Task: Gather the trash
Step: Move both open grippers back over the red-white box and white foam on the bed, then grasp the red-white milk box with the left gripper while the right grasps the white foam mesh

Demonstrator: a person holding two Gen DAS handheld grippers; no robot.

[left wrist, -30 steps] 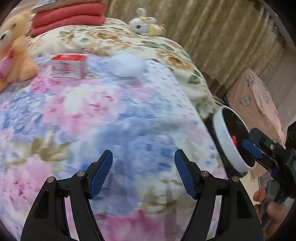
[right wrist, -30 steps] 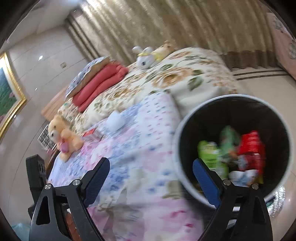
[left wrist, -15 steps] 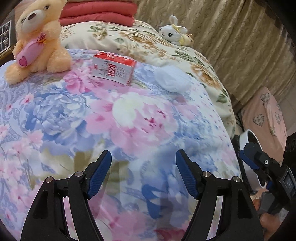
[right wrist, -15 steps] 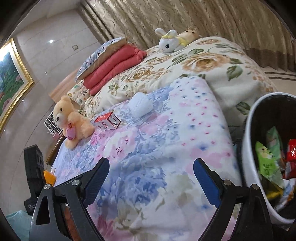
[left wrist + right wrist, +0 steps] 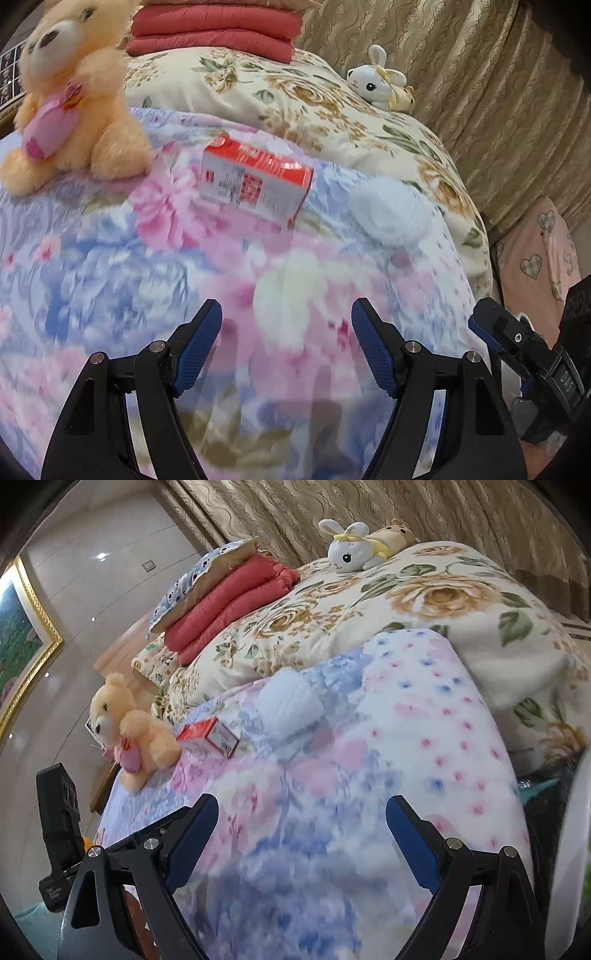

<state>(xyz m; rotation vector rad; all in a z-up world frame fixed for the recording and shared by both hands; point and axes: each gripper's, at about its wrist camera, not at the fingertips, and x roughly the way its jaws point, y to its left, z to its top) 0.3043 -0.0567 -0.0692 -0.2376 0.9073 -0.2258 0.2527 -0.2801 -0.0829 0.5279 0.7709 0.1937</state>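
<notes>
From your left wrist, your left tool [image 5: 286,334] hangs spread and empty over the floral bed blanket [image 5: 110,266]; the red-and-white cardboard carton [image 5: 255,181] lies ahead, beside the crumpled white tissue [image 5: 391,214]. From your right wrist, your right tool [image 5: 301,834] gapes empty, carton [image 5: 208,736] far left

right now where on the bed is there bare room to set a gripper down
The widest bare patch is the floral blanket between the open left gripper and the carton. In the right wrist view, the dotted stretch right of the tissue wad is bare too. It is crowded further back: teddy, carton and wad sit in a row.
</notes>
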